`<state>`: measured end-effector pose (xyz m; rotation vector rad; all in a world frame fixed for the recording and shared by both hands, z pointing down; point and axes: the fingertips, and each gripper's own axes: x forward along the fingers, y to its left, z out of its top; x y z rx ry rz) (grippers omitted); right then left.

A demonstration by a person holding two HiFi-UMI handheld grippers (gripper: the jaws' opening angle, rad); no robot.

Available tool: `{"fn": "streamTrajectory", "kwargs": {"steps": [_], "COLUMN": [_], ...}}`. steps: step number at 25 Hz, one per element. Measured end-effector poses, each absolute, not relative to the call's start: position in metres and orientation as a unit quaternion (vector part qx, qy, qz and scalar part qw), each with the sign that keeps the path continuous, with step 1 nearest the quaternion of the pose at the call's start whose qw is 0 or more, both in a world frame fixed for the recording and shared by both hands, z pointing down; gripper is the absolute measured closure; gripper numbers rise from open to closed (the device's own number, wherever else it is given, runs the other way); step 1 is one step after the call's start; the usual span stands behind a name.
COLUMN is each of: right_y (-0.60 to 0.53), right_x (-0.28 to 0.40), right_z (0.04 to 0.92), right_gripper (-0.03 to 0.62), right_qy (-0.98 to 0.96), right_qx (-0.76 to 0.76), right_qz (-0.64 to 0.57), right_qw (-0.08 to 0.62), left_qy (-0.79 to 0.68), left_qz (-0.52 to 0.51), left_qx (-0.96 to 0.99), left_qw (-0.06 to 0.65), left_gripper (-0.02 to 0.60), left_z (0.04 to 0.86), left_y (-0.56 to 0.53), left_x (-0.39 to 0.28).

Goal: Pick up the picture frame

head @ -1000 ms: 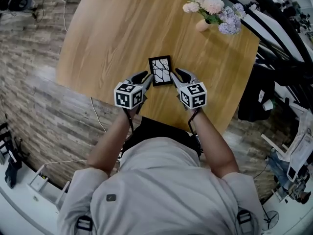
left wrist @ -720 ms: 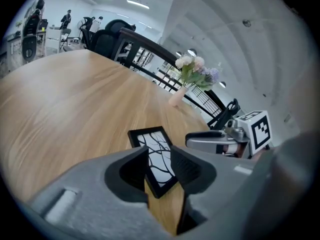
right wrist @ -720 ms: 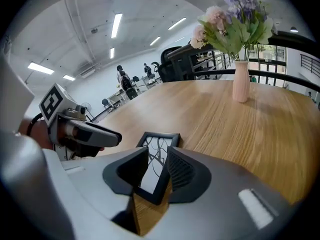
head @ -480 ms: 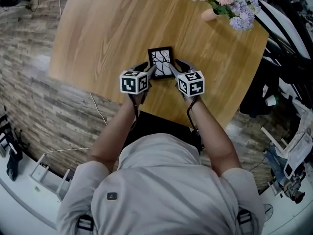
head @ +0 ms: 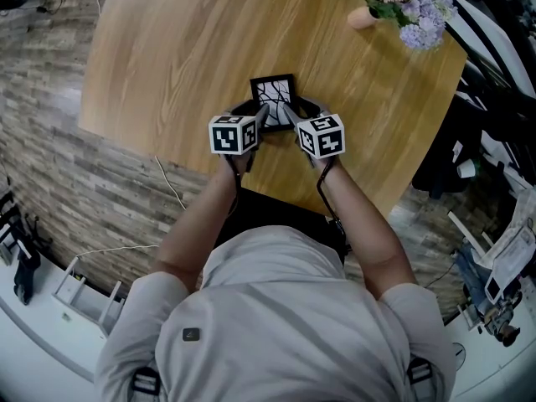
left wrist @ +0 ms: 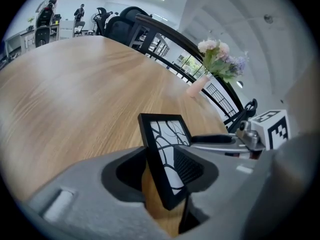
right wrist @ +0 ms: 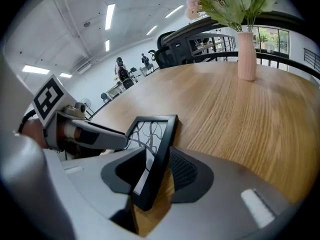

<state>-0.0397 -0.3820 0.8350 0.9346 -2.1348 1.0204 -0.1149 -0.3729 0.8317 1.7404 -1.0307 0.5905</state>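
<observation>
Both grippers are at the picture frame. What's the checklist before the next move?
1. Left gripper around the picture frame: ok, one side edge sits between its fingers.
2. Right gripper around the opposite edge: ok, the frame is between its fingers too.
3. Grip closed: not ok. Both sets of jaws have just been opening and stand wide, not pressing on the frame.
4. Frame lifted: not ok, it lies on the table.
5. Room to lift: ok, the flower vase stands well away at the table's far edge.
6. Frame seated deep enough in each gripper for a firm hold: cannot tell.
</observation>
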Motion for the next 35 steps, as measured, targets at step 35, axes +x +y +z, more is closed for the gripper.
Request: {"fn": "streamTrajectory", "kwargs": {"steps": [35], "right_y": [-0.367], "right_x": [-0.046], "right_z": [0.773], "right_gripper": [0.505], "right_qy": [-0.789], "right_qx": [0.432], "right_qz": [0.359], "right_qw": [0.25], "left_qy": [-0.451], "left_qz": [0.217], "left_qx": [0.74], "left_qw": [0.45], "left_gripper": [0.492], "left_z": [0.768], "left_y": [-0.361], "left_x": [-0.135]}}
